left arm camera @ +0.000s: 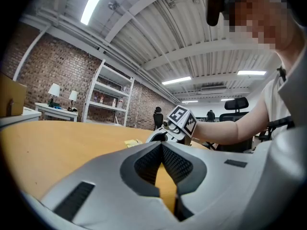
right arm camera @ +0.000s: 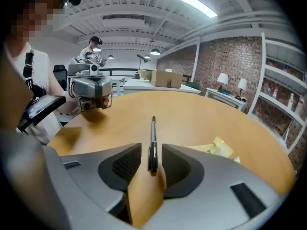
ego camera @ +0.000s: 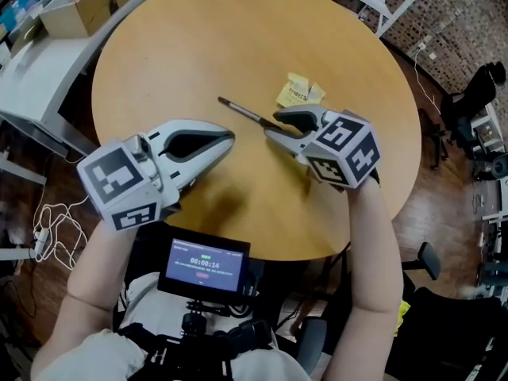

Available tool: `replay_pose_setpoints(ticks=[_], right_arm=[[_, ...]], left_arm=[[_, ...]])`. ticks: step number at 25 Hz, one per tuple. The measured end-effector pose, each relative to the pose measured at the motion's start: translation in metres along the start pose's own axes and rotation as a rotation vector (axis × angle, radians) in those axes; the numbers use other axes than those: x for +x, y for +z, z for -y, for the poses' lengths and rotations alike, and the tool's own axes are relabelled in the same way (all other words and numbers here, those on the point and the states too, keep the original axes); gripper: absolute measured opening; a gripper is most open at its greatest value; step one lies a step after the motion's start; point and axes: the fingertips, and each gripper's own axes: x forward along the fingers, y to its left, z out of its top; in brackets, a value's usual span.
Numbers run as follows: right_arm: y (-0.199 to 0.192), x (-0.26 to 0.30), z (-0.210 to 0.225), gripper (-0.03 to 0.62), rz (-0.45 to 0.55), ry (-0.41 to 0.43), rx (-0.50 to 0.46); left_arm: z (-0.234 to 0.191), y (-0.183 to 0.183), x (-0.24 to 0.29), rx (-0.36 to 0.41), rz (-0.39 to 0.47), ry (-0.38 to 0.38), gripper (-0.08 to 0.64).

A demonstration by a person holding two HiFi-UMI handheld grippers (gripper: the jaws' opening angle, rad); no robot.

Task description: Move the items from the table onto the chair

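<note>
A black pen (ego camera: 246,112) lies on the round wooden table (ego camera: 198,38), with a crumpled yellow sticky note (ego camera: 299,92) just behind it. My right gripper (ego camera: 271,125) points down at the pen's near end, its jaws open. In the right gripper view the pen (right arm camera: 153,138) runs straight away between the pads, with a gap on each side, and the sticky note (right arm camera: 213,149) lies to the right. My left gripper (ego camera: 230,137) hovers level over the table's near left, shut with nothing in it. From the left gripper view, the right gripper (left arm camera: 163,135) is ahead.
A cardboard box (ego camera: 87,2) sits on a grey desk past the table's far left edge. A small screen (ego camera: 204,266) hangs at the person's chest. Black office chairs (ego camera: 484,86) and cables stand on the floor to the right. White shelving (right arm camera: 283,90) lines a brick wall.
</note>
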Motion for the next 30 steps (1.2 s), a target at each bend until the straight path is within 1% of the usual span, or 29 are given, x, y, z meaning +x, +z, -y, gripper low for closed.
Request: replay_pose_setpoints(ticks=[3,5,8,12,15,17,20,24,27,30], right_arm=[[-0.009,0.006,0.004,0.14,-0.016,0.045,0.047],[-0.011,0.007,0.002,0.139,-0.021,0.061,0.056],[-0.01,0.008,-0.004,0.065,-0.031,0.08,0.041],[-0.008,0.01,-0.006,0.058,-0.029,0.076,0.043],[-0.006,0.005,-0.003,0.058,-0.009,0.046,0.043],[-0.001,-0.003,-0.003,0.058,0.028,0.02,0.039],[0.012,-0.021,-0.007,0.058,0.108,-0.021,0.033],[0.023,-0.052,-0.018,0.058,0.253,-0.106,0.032],[0.027,-0.077,-0.028,0.058,0.36,-0.165,0.057],[0.024,-0.095,-0.038,0.058,0.434,-0.19,0.091]], left_arm=[[0.001,0.001,-0.001,-0.008,0.012,-0.008,0.006],[0.001,0.002,0.0,-0.007,0.014,-0.011,0.006],[0.0,0.001,-0.001,-0.01,0.015,-0.002,0.006],[-0.004,-0.003,-0.005,-0.016,0.027,0.022,0.006],[-0.003,0.0,-0.004,0.005,0.031,0.022,0.006],[-0.001,0.001,-0.003,0.013,0.027,0.02,0.006],[-0.002,-0.004,-0.001,-0.003,0.023,0.022,0.006],[0.006,-0.003,0.009,0.017,0.008,0.002,0.006],[0.012,-0.006,0.019,0.024,-0.005,-0.028,0.006],[0.019,-0.006,0.03,0.033,-0.016,-0.052,0.006]])
